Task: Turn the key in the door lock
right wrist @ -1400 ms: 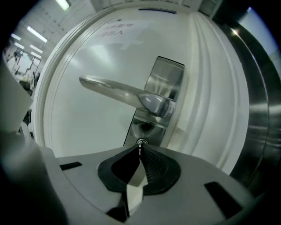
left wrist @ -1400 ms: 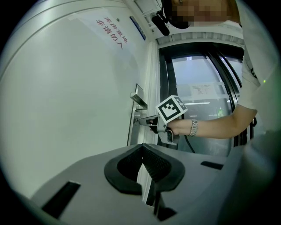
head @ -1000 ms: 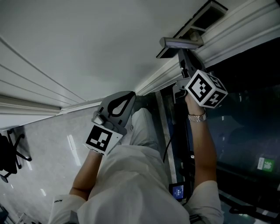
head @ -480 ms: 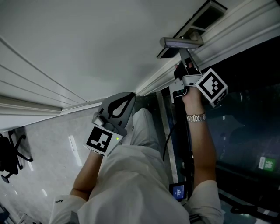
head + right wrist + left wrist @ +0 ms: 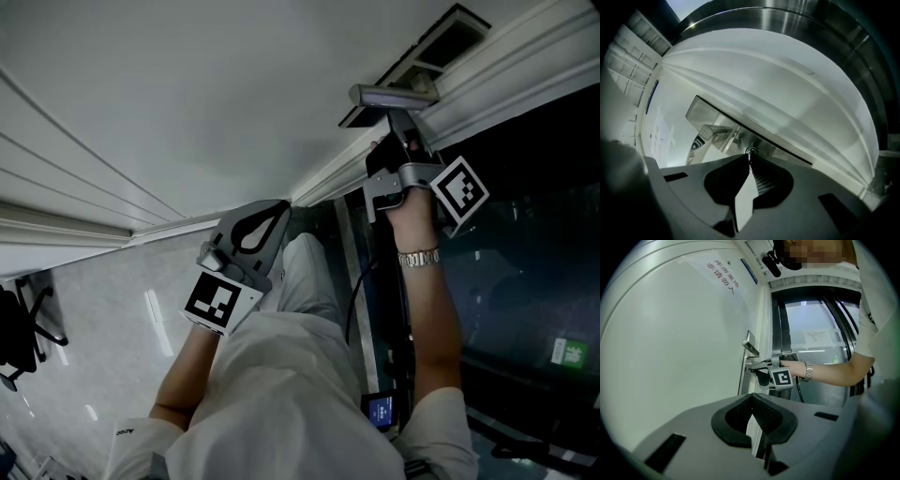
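Starting at the left of the head view, the left gripper (image 5: 279,206) is held clear of the white door (image 5: 187,84) and is pointed toward 1 o'clock. In the left gripper view its jaws are seen together at the tips, with nothing held between them. Its marker cube (image 5: 220,298) is carried at 7 o'clock from the tips.

Toward the right, the right gripper (image 5: 749,158) is set against the steel lock plate (image 5: 726,117) at the door's edge. Its jaws are clamped on the key (image 5: 749,155), of which only a thin bright sliver can be made out between the tips. The key is seated in the round lock cylinder (image 5: 751,151), at 12 o'clock from the tips and touching them. The door handle (image 5: 705,136) is found at 10 o'clock from the cylinder in the right gripper view.

In the head view a wristwatch (image 5: 419,257) is worn on the arm behind this gripper, at 6 o'clock from its cube. At the far right, a dark glass panel (image 5: 525,234) is recorded beside the white door frame (image 5: 506,66).
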